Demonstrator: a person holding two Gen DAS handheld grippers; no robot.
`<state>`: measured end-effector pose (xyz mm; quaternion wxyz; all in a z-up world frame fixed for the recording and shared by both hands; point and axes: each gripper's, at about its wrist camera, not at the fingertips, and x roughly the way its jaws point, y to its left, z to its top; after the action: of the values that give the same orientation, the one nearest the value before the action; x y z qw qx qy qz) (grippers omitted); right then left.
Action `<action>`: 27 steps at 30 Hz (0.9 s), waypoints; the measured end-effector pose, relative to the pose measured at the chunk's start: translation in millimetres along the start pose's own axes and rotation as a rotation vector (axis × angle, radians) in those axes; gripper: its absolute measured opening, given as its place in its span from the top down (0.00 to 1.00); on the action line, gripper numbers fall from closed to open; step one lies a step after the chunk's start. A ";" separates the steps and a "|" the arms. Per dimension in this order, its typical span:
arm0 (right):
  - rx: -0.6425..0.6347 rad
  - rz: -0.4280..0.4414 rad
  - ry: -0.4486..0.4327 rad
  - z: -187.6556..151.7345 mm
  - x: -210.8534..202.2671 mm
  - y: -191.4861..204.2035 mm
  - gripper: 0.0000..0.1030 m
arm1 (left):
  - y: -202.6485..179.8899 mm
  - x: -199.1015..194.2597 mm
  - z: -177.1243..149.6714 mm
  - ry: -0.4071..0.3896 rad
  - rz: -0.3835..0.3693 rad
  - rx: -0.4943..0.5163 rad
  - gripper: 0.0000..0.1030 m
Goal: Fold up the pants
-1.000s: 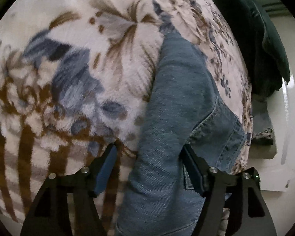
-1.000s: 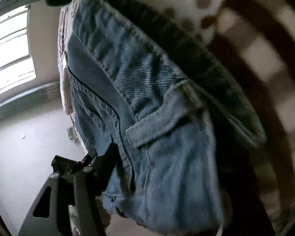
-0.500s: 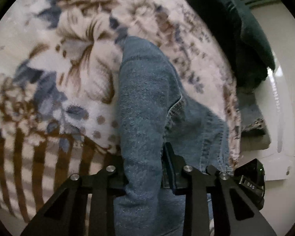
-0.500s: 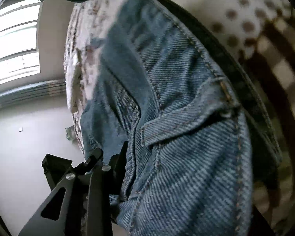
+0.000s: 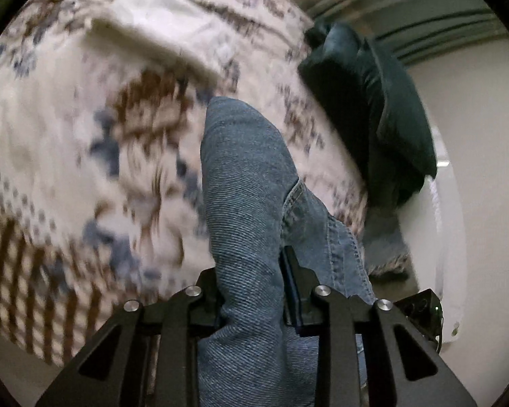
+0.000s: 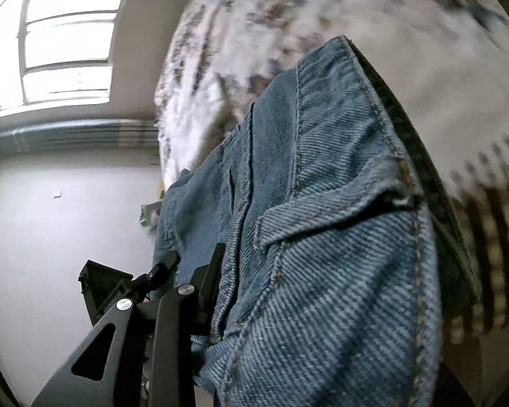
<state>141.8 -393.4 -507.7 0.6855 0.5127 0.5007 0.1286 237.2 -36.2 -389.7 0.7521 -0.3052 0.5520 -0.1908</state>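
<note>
Blue denim pants hang from my left gripper, whose black fingers are shut on a bunched fold of the fabric, lifted above the floral blanket. In the right wrist view the waistband end of the pants, with a belt loop and seams, fills the frame. My right gripper is shut on the denim; only its left finger shows, the other is hidden under the cloth.
The bed's floral brown, blue and cream blanket lies under the pants. A dark green garment pile sits at the bed's far right edge. A window and pale floor lie beyond the bed's edge.
My left gripper closed on the denim fold and lifted it away from the blanket. My right gripper also closed on the waistband and rose; the bed now looks farther off.
</note>
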 end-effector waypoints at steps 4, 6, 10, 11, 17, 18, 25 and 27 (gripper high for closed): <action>-0.069 0.010 -0.026 35.4 31.9 59.6 0.68 | 11.0 -8.2 68.3 -0.059 -0.032 -0.007 0.76; -0.087 0.021 -0.043 55.6 54.2 86.6 0.68 | 19.2 -7.9 108.3 -0.082 -0.046 0.003 0.76; -0.132 0.033 -0.082 108.6 119.4 142.7 0.68 | 42.1 -0.7 198.5 -0.113 -0.065 0.028 0.76; -0.141 0.033 -0.090 122.8 139.0 155.1 0.68 | 50.0 1.9 223.8 -0.121 -0.061 0.032 0.76; -0.165 0.054 -0.091 201.8 269.7 208.3 0.68 | 103.2 20.0 333.6 -0.142 -0.023 0.061 0.76; -0.170 0.057 -0.086 212.8 292.7 212.4 0.68 | 113.7 24.8 346.5 -0.146 -0.011 0.068 0.76; -0.102 -0.064 0.033 256.9 430.1 189.5 0.53 | 213.8 77.7 396.0 0.004 0.218 0.036 0.44; -0.080 -0.104 0.070 249.4 438.0 179.8 0.44 | 214.8 64.5 387.8 -0.015 0.256 0.051 0.30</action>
<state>610.4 -155.1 -607.8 0.6932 0.4534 0.5449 0.1305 614.2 179.0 -500.5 0.7820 -0.2145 0.5758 -0.1047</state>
